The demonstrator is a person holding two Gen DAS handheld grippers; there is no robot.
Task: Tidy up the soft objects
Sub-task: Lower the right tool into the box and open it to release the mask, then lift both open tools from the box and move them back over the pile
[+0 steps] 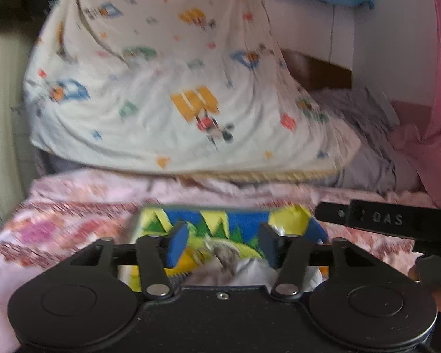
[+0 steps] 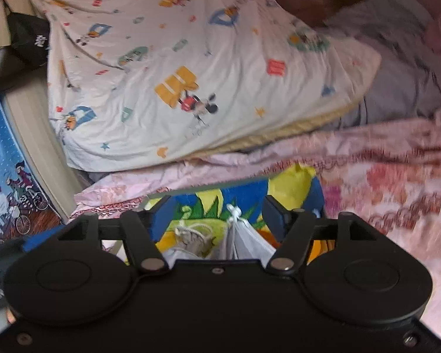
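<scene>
Both grippers hang over a bright blue, yellow and green cushion point(image 1: 235, 226) on the bed's pink patterned blanket point(image 1: 73, 223). Left gripper point(image 1: 223, 244) stands wide, gripping nothing, with crumpled grey-white cloth point(image 1: 238, 264) bunched between its fingers. Right gripper point(image 2: 211, 220) is equally wide over a white drawstring pouch point(image 2: 247, 241). Beyond leans a large cartoon-print pillow point(image 1: 161, 88). Closing now risks snagging the drawstring or pinching only loose cloth, which would slip free.
</scene>
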